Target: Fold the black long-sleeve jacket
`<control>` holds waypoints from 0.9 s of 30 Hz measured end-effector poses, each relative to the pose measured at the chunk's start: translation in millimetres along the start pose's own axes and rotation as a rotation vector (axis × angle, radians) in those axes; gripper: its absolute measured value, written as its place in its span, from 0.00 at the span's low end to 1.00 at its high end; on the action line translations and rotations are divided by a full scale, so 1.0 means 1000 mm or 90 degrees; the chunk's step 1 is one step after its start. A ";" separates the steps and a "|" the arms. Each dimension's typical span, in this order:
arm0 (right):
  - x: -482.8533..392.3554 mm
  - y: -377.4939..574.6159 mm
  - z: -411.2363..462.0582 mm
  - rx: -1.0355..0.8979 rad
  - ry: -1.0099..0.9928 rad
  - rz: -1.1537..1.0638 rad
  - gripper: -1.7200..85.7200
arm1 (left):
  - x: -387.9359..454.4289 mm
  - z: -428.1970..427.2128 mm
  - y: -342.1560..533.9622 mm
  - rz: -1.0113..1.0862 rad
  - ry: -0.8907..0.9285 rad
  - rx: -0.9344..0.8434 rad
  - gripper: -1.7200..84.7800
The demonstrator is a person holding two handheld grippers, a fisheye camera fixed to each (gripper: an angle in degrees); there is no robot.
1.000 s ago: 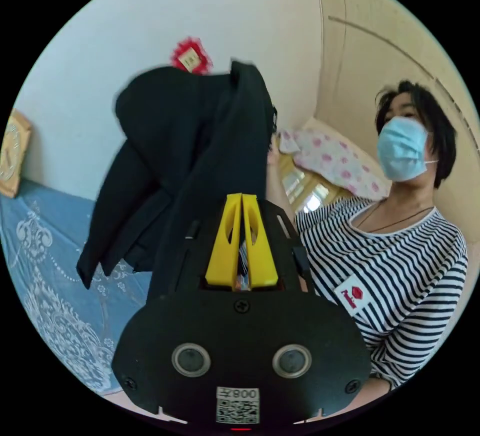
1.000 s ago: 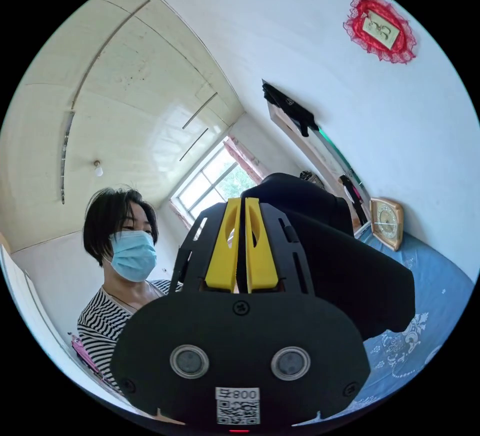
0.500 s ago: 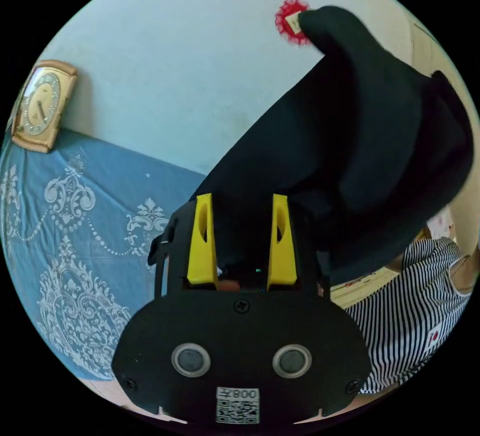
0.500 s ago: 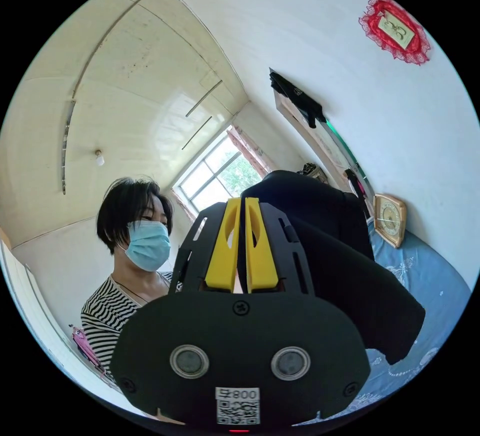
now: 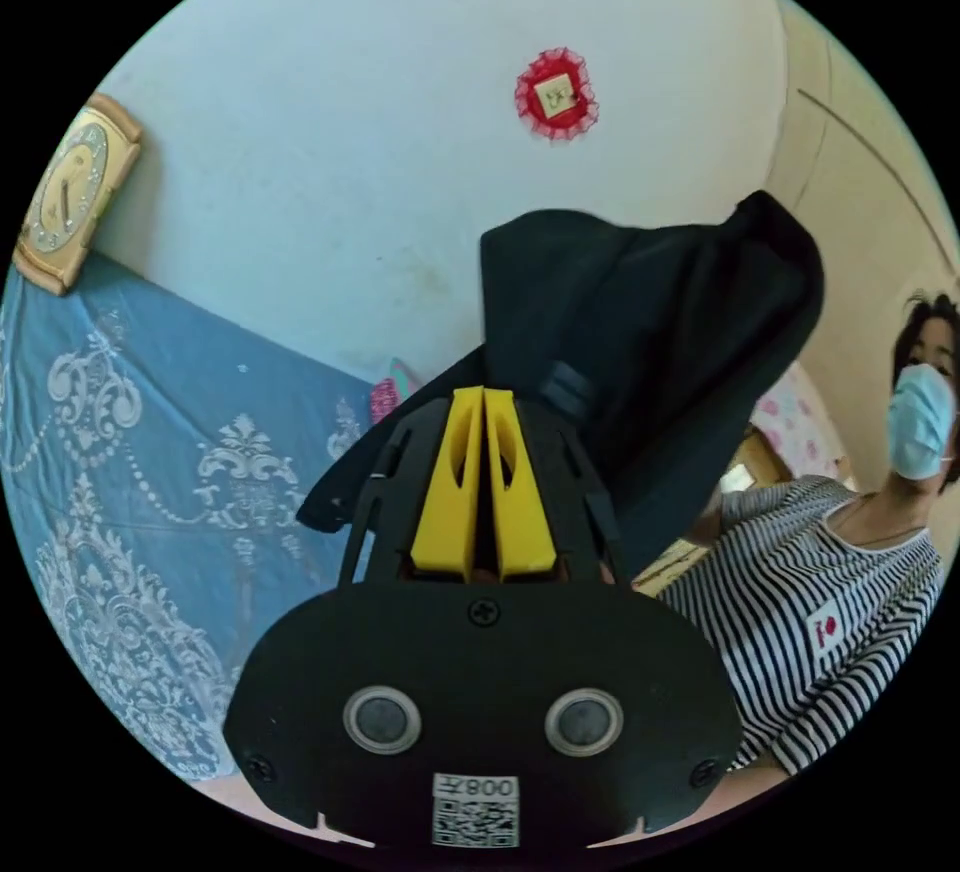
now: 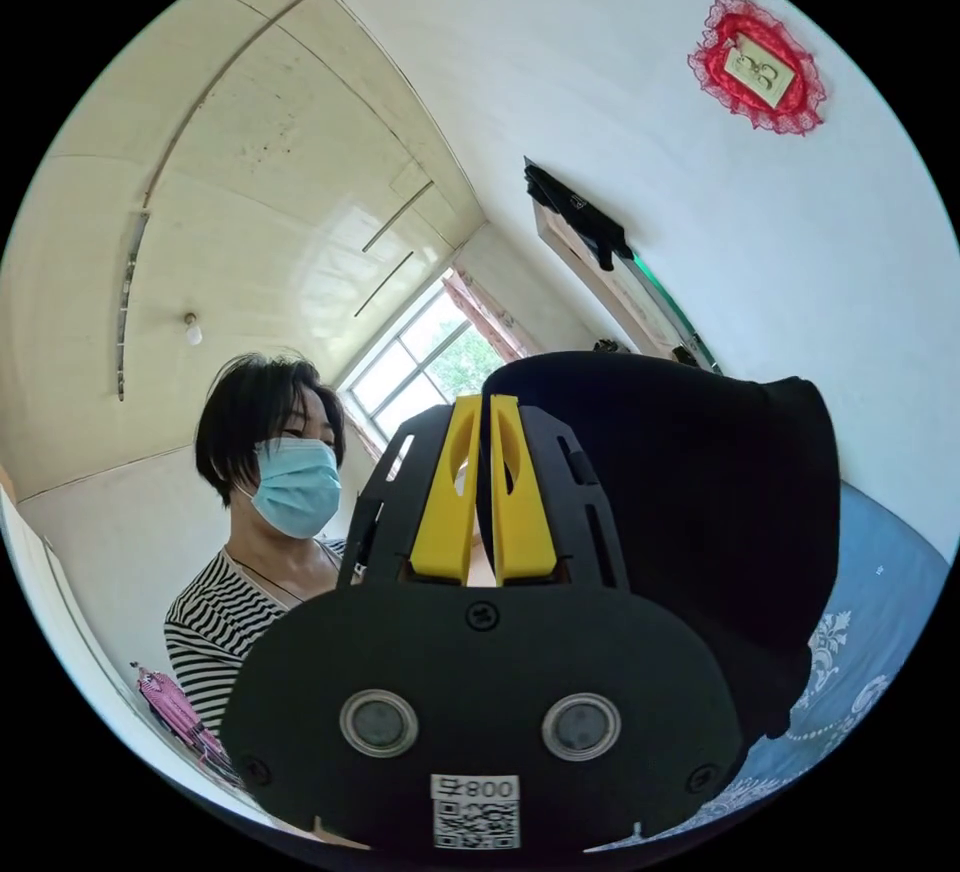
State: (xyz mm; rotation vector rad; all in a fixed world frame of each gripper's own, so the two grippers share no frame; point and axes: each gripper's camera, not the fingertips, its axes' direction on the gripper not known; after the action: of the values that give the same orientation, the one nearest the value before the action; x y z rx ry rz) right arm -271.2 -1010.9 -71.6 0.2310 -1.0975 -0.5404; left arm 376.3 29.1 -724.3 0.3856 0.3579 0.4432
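Note:
The black jacket (image 5: 660, 332) hangs in the air above the bed, bunched in thick folds. In the left gripper view my left gripper (image 5: 484, 400) has its yellow jaws pressed together, with the cloth rising straight from their tips. A loose end of the jacket trails down past the gripper's left side. In the right gripper view my right gripper (image 6: 483, 407) is shut on a fold of the jacket (image 6: 700, 482), which spreads to the right of the jaws. The other gripper is hidden behind the cloth in each view.
A blue bed sheet (image 5: 130, 432) with white patterns lies below the jacket. The person (image 6: 265, 532) in a striped top stands close behind the grippers. A clock (image 5: 65, 192) leans on the white wall. A window (image 6: 425, 367) and a framed mirror (image 6: 610, 277) are further off.
My left gripper let go of the jacket, stood open around it half a second ago, and is shut on it again. The jacket has bunched up and now hides the clock in the right view.

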 end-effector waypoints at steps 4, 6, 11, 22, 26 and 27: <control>-0.003 0.017 0.024 -0.013 0.007 0.025 0.03 | -0.003 0.027 0.022 0.018 0.135 -0.034 0.08; -0.003 0.026 0.039 -0.024 0.017 0.041 0.03 | -0.002 0.030 0.032 0.019 0.157 -0.023 0.06; -0.019 0.040 0.099 -0.069 -0.027 0.040 0.03 | 0.004 0.012 0.048 0.050 0.229 0.056 0.03; -0.141 0.072 0.094 0.053 -0.125 -0.087 0.03 | 0.112 0.022 -0.006 0.288 0.177 0.016 0.02; -0.115 0.138 0.010 0.147 0.021 -0.002 0.04 | 0.105 0.086 -0.011 0.270 0.116 -0.045 0.02; -0.089 0.167 -0.021 0.170 0.095 0.065 0.04 | 0.090 0.112 -0.007 0.253 0.084 -0.061 0.02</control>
State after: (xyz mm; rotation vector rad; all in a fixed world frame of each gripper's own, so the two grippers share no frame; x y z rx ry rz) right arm -233.0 -824.2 -77.3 0.4381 -1.0288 -0.2793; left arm 501.1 35.2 -652.3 0.3342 0.3873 0.8746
